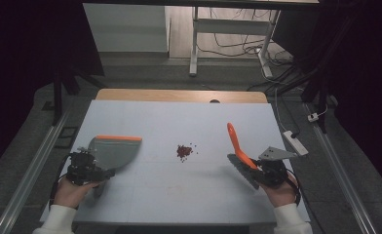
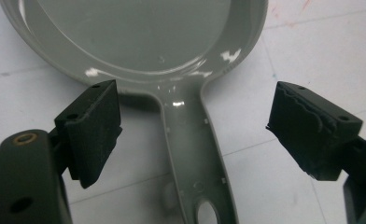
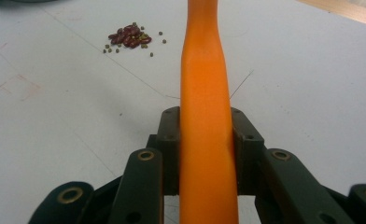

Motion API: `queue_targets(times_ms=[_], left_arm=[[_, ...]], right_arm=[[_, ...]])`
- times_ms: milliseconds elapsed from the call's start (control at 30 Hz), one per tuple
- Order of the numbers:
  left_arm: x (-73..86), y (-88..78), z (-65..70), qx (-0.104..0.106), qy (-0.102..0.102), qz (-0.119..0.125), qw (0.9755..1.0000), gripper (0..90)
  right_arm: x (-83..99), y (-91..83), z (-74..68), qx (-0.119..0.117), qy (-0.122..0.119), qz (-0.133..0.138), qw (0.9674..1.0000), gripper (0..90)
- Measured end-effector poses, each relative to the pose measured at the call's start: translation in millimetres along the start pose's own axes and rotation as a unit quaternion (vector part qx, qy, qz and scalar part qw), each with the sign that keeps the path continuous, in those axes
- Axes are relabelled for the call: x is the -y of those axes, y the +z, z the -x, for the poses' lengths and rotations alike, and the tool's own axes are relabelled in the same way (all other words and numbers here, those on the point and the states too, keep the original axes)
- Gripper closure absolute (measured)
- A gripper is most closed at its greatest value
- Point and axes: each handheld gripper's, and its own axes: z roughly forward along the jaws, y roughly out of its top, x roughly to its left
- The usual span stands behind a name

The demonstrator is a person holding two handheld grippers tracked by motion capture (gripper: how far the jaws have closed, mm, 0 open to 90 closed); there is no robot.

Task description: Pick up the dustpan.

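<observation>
The table (image 1: 179, 195) carries a white work surface, seen whole in the high view. At its left lies the grey dustpan (image 1: 113, 151), with an orange strip along its far edge. The left gripper (image 1: 89, 170) sits at the near end of the dustpan.

The left gripper view supplies what the high view cannot resolve. The dustpan handle (image 2: 195, 154) runs up the gap between the two jaws, which stand wide apart. Neither pad touches the handle. The pan itself lies flat on the surface beyond the jaws.

At the table's right, the right gripper (image 1: 262, 170) holds the brush (image 1: 238, 146), its orange handle slanting up and away towards the table's centre and its dark bristles low beside the gripper. The right gripper view confirms the grip: both jaws are clamped against the sides of the orange handle.

The pile of beans (image 1: 183, 151) lies mid-table, between dustpan and brush and well apart from both. The right gripper view resolves red beans with small green ones scattered about them.
</observation>
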Motion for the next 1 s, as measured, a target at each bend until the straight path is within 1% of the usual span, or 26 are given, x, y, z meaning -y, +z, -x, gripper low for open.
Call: queue_targets(times_ms=[267,500,600,700,767,867,1000], left_arm=[[1.0,7.1,-2.5,0.004,-0.009,-0.014,0.9998,19.1],[1.4,12.5,-4.4,0.007,-0.012,-0.024,0.9996,20.4],[1.8,16.7,-6.8,0.011,-0.014,-0.029,0.9994,21.5],[1.5,19.1,-7.2,0.013,-0.019,-0.026,0.9994,23.1],[0.7,21.1,-7.2,0.009,-0.026,-0.026,0.9993,23.0],[0.5,23.8,-8.4,0.01,-0.029,-0.028,0.9992,24.4],[0.8,25.9,-9.0,0.012,-0.034,-0.028,0.999,28.1]], right_arm=[[0.2,1.3,-0.8,0.001,-0.002,-0.003,1.0,70.0],[0.1,2.2,-1.5,0.0,-0.004,-0.004,1.0,70.0],[0.2,2.5,-1.7,0.0,-0.004,-0.005,1.0,70.0],[0.1,3.0,-1.9,0.0,-0.005,-0.006,1.0,70.0],[0.0,3.3,-2.3,0.0,-0.006,-0.006,1.0,70.0],[-0.4,3.3,-3.2,-0.001,-0.003,-0.005,1.0,70.0],[-0.5,3.0,-2.9,0.0,-0.004,-0.005,1.0,70.0]])
